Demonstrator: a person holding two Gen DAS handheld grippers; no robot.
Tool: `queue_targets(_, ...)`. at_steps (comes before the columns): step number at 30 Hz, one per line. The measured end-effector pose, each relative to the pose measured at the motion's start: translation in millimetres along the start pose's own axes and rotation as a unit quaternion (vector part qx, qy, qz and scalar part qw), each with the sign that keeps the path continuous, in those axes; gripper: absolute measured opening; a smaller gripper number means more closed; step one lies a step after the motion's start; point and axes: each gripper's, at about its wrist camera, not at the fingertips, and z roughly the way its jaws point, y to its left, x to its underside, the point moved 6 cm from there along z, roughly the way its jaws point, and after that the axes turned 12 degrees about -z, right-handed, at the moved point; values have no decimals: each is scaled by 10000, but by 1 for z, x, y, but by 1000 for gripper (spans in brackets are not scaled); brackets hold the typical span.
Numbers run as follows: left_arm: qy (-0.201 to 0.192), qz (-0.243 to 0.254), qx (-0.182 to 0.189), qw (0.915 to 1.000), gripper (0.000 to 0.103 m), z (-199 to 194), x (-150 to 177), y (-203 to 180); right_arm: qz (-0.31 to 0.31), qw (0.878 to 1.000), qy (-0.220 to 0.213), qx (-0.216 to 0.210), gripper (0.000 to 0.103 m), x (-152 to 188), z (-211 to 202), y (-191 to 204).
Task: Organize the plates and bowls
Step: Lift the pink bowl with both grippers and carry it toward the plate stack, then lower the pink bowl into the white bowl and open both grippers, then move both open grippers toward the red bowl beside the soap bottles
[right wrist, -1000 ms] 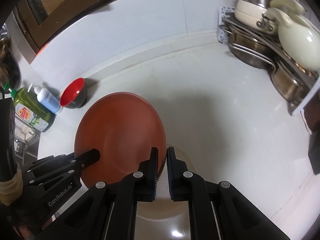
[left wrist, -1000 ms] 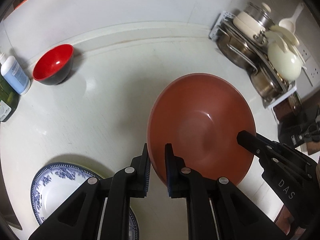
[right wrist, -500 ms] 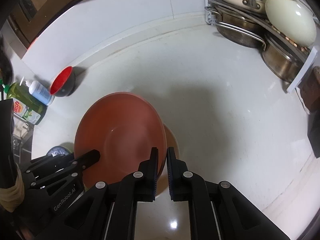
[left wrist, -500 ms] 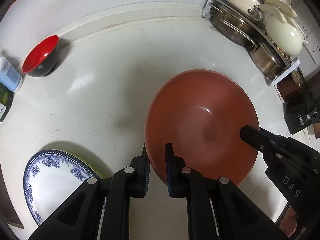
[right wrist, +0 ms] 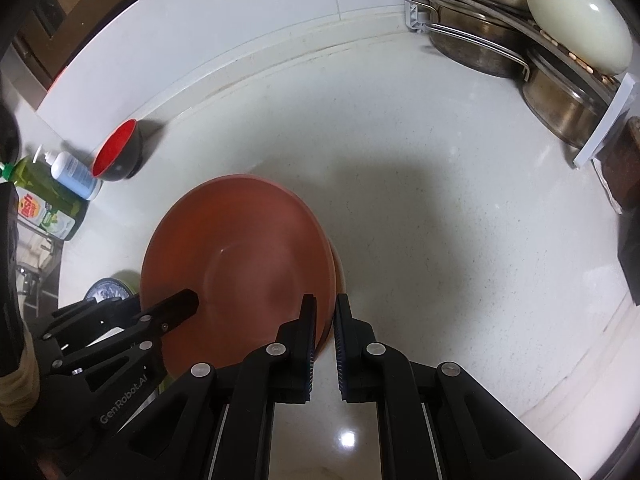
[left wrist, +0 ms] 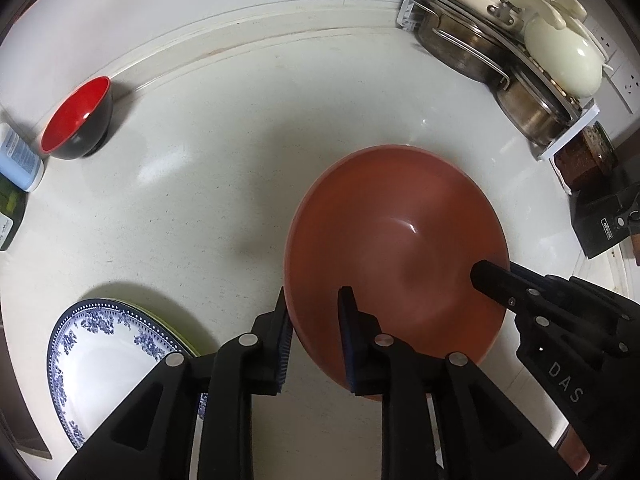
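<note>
on the counter (left wrist: 224,184), both grippers straddle the terracotta plate's (left wrist: 396,240) rim.

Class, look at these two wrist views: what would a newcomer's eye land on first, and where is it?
The big terracotta bowl fills the middle of the white counter, with the left gripper and right gripper straddling opposite rims. Next, the red-and-black bowl by the back wall at left, and the blue-patterned plate near the left gripper.

We see a terracotta bowl (left wrist: 396,240) upright mid-worktop. A red-and-black bowl (left wrist: 76,120) sits by the back edge. A blue-patterned plate (left wrist: 100,360) lies near the front-left.
</note>
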Motion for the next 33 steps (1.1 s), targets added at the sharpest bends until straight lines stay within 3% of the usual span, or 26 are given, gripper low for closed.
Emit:
queue_targets(6, -54, -28, -97, 9999, 30, -1, -1, 0, 6, 10000, 37, -3, 11, 4, 3, -3)
queue_targets(10, -342, -26, -253, 9991, 42, -11, -5, 1, 18, 10000, -27, 20, 13, 3, -1, -5)
queue_targets(13, -552, -65, -329, 9979, 49, -20, -9, 5, 21, 9999, -93, 113, 21, 3, -6, -7)
queue_targets(15, -650, -79, -352, 9972, 50, -26, -12, 8, 65, 9998, -139, 143, 26, 3, -10, -9)
queue_targets(33, -947, -371, -281, 9944, 56, -54, -21, 36, -196, 9985, -485, 140, 27, -13, -37, 14)
